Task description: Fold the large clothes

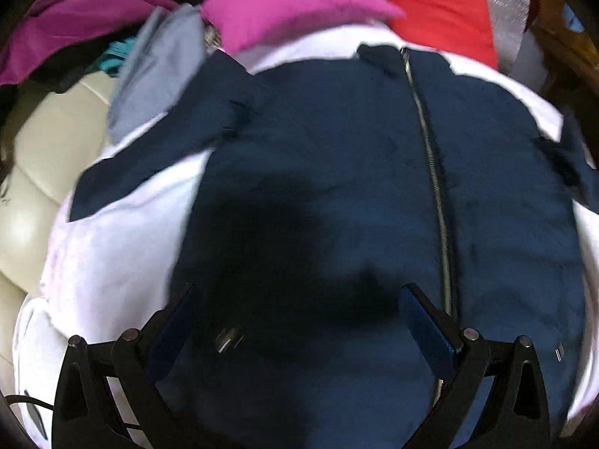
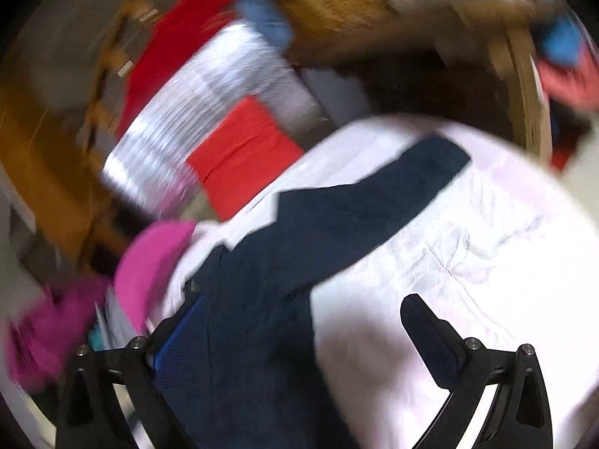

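Navy zip-front fleece jacket (image 1: 337,172) spread flat on white padded surface (image 1: 112,254), left gripper (image 1: 295,310) above jacket body, jaws wide apart, nothing held, right gripper (image 2: 303,321) over jacket's sleeve edge, jaws wide, empty, pink folded garment (image 1: 284,7) and red folded cloth (image 1: 441,15) beyond collar, right view motion-blurred

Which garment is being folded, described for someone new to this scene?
Find the white sheet covering the work surface. Spread flat on it lies the navy jacket. Unlike the pink cloth and red cloth behind, it has a silver zipper.
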`<state>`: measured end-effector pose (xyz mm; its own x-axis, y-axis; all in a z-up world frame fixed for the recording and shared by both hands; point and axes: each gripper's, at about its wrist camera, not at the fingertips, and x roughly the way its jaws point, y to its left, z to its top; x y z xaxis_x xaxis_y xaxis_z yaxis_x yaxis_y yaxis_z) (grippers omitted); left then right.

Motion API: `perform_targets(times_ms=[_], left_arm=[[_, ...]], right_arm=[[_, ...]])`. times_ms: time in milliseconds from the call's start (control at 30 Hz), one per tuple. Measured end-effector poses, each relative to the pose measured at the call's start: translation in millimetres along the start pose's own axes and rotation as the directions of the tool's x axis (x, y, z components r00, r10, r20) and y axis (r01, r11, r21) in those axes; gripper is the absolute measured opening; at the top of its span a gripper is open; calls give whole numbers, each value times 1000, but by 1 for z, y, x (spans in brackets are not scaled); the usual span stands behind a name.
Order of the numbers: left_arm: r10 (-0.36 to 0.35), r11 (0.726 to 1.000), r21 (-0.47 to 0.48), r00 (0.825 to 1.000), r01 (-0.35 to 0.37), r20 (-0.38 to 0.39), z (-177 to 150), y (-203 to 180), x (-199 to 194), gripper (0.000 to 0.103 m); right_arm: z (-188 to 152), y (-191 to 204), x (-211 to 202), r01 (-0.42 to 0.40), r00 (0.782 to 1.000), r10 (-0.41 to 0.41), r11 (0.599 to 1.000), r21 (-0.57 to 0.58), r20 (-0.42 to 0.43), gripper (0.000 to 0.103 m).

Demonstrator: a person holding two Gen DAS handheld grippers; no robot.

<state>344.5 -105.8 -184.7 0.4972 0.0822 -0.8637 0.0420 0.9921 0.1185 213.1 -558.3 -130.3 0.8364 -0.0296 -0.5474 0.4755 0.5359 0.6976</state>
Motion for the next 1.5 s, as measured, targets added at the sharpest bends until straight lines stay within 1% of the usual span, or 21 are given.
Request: perform_targets(times_ms=[67,167,233,333,433,600,667,700,733,767,800,833,933,1000,1100,1167,1267,1333,1400,1433,1500], left_arm=[[23,1000,4,1000,-23,-7,14,-10,23,103],[26,1000,15,999,-25,-19,21,-19,46,103],[15,1000,13,1000,-15,-14,20,-23,54,103],[9,999,41,1000,-10,13,23,-30,56,103],[-10,998,57,1000,8,26,22,-35,59,103],[-53,996,77,998,51,16,18,-33,60,103],[-78,994,76,997,78,3,18,-30,61,103],[-94,993,77,996,94,-3,17,-28,63,103],[-109,991,78,994,109,-5,16,-27,62,103],[-118,990,83,993,118,-3,16,-25,63,103],[-122,989,90,992,122,2,13,-24,61,103],[-123,988,98,992,123,3,11,-24,59,103],[-123,987,100,992,124,-20,12,-14,59,103],[-108,990,87,994,108,-6,12,-10,46,103],[-56,998,41,992,52,115,17,-3,21,103],[-22,1000,-3,981,23,190,17,5,3,103],[24,998,-58,974,-12,225,17,22,-6,103],[37,995,-97,971,-14,235,19,30,-11,103],[65,991,-129,965,-33,254,21,38,-12,103],[81,988,-147,961,-43,263,20,42,-15,103],[109,981,-183,955,-59,276,28,52,-4,103]], right_arm=[[21,-28,26,-31,999,33,994,106,-14,103],[47,-71,68,-94,995,97,959,267,0,103],[55,-88,89,-96,995,101,943,318,0,103],[69,-107,119,-39,999,45,931,364,-7,96],[82,-114,141,81,997,-77,932,354,-26,87],[101,-106,160,174,981,-192,938,299,30,79],[105,-99,167,227,967,-249,937,265,50,65],[102,-101,169,257,960,-277,935,245,50,44],[102,-100,173,283,952,-301,932,228,49,28],[100,-99,173,282,951,-303,934,219,64,26],[101,-97,170,277,951,-299,936,217,77,20],[101,-94,167,260,954,-284,941,214,90,12],[103,-70,154,204,960,-231,964,170,157,11],[102,-41,143,157,965,-177,981,114,193,11],[94,12,125,58,973,-60,998,17,225,11],[82,48,113,-5,973,16,999,-48,229,11],[57,104,102,-105,974,131,984,-146,184,11],[30,143,98,-192,969,218,960,-205,113,11],[5,176,104,-260,959,278,935,-241,44,11],[-10,191,107,-296,952,307,921,-253,5,14],[-38,216,124,-348,937,341,897,-272,-76,14]])
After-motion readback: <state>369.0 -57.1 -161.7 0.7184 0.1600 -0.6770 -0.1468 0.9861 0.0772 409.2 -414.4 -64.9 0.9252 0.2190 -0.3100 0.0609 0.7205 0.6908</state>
